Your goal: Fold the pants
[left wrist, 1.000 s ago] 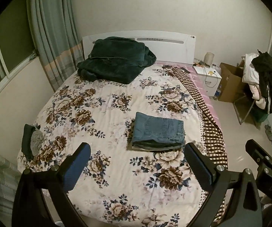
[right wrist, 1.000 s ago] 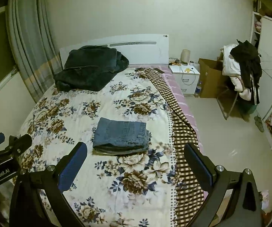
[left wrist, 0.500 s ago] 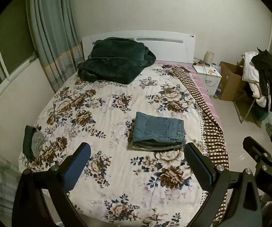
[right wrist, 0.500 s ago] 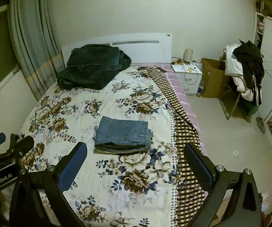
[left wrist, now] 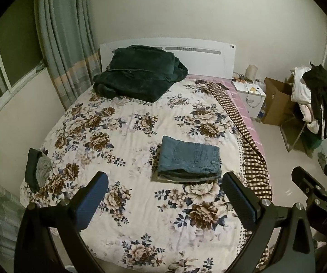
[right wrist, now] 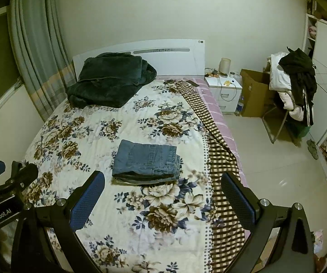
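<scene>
Well, the jeans (left wrist: 189,160) sit folded in a neat pile on the bed (left wrist: 122,122), both tongs (left wrist: 163,201) (right wrist: 163,201) wide apart and empty, so nothing looks left.

Home bedroom: bed (left wrist: 127,136), nightstand (right wrist: 223,91)

Both wrist views are dim and carry a yellow-green cast, lit from overhead indoor light that leaves a small glare patch on the glossy floor (right wrist: 283,183). The fisheye bends the curtain (left wrist: 68,52) and headboard (left wrist: 208,52) into curves, with black vignette at the corners. Focus holds fairly sharp mid-frame (soft, grainy shadows only), the edges slightly smeared.
</scene>
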`<move>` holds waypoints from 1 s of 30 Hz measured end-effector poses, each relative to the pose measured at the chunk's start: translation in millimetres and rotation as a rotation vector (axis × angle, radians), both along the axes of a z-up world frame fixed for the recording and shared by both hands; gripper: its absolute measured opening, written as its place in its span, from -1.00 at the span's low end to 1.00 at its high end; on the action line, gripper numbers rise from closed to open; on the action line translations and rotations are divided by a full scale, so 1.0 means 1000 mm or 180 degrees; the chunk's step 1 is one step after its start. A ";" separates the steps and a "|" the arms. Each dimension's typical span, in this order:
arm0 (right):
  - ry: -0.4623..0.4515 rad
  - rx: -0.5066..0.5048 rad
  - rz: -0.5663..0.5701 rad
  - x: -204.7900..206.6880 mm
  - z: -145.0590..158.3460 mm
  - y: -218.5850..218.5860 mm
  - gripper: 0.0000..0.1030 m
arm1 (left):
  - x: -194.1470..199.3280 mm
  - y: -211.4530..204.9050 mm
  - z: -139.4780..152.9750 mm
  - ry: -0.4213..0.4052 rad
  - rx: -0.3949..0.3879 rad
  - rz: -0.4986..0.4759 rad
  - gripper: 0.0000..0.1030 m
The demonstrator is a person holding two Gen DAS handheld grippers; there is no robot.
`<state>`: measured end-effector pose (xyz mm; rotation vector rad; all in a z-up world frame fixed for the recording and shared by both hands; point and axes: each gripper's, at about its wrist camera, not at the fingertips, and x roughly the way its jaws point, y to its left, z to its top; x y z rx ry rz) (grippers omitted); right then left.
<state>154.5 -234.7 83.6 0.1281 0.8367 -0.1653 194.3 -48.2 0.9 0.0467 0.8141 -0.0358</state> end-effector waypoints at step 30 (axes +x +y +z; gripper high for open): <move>0.0018 0.0023 -0.0001 -0.001 -0.003 0.002 1.00 | 0.002 0.007 0.003 -0.0015 0.0024 0.0033 0.99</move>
